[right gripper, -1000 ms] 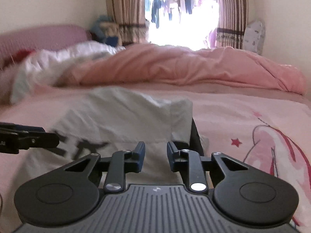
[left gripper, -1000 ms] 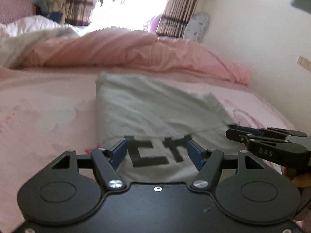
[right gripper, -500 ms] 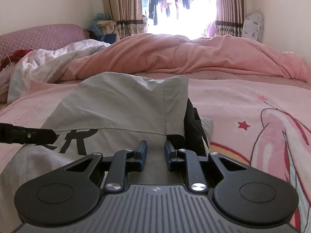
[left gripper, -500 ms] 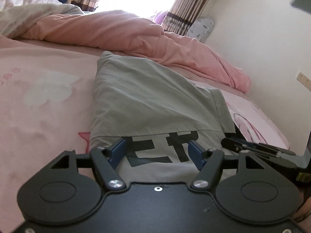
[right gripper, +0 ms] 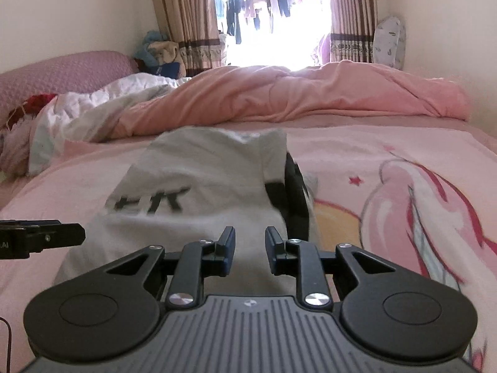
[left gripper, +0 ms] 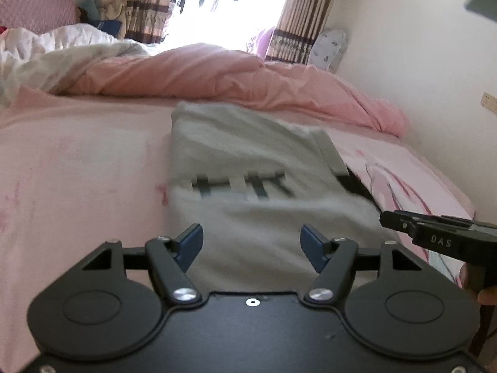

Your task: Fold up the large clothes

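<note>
A grey T-shirt [left gripper: 248,161] with black lettering lies folded lengthwise on the pink bed sheet [left gripper: 77,168]; it also shows in the right wrist view [right gripper: 205,174], with a black part [right gripper: 295,186] at its right edge. My left gripper [left gripper: 251,242] is open and empty, just above the shirt's near end. My right gripper [right gripper: 250,248] is open with a narrower gap, empty, over the shirt's near right part. Each gripper shows at the other view's edge.
A bunched pink duvet [right gripper: 295,93] and a white quilt [right gripper: 93,108] lie across the far side of the bed. A pink headboard [right gripper: 62,71] is at the far left. A wall [left gripper: 419,62] runs along the right. The sheet has a unicorn print [right gripper: 419,192].
Both grippers have pulled back from the shirt's near end and risen a little. The right gripper's jaws have opened wider. The shirt lies as before.
</note>
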The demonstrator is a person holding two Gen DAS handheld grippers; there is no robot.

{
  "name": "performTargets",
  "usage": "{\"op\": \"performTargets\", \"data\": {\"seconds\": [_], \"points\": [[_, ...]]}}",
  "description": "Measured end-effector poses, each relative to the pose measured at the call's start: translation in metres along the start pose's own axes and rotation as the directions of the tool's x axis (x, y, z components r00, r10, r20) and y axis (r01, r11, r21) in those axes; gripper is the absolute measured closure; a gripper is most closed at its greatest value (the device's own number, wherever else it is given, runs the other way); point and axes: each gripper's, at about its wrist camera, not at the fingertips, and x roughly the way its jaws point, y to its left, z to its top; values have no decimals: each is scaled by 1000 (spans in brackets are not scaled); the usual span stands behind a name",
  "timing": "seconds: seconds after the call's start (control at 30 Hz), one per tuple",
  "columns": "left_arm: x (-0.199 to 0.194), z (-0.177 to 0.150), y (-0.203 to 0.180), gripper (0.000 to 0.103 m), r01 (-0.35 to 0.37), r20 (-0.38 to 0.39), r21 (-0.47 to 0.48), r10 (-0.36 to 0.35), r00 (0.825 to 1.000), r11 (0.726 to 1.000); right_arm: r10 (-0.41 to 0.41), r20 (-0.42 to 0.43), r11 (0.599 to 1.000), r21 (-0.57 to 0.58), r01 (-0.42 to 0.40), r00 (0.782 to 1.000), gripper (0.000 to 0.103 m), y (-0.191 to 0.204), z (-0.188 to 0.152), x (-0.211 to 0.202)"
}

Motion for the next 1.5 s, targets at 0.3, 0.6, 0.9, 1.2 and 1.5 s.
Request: {"op": "performTargets", "data": {"seconds": [0.3,0.6,0.9,1.2,1.5], "points": [[6,-48,0,34,-28,-22,37,28,999,999,-32,-54,999,27,33,998,77,-7,-47,14],[10,-52,-7,34,-60,-6,95,60,998,994,-39,-45,999,35,40,998,77,-6,-46,11],[-26,-44,-27,35,-39,5,27,39,999,999,-12,-37,999,42,13,999,73,8,-46,-17],[0,-75,-35,34,-68,-33,87,71,997,994,-23,-51,998,53,26,998,73,8,-62,-7],[-17,-66,-40,26,-71,-29,75,73,997,995,-22,-60,997,71,26,998,70,7,-55,-27]]}}
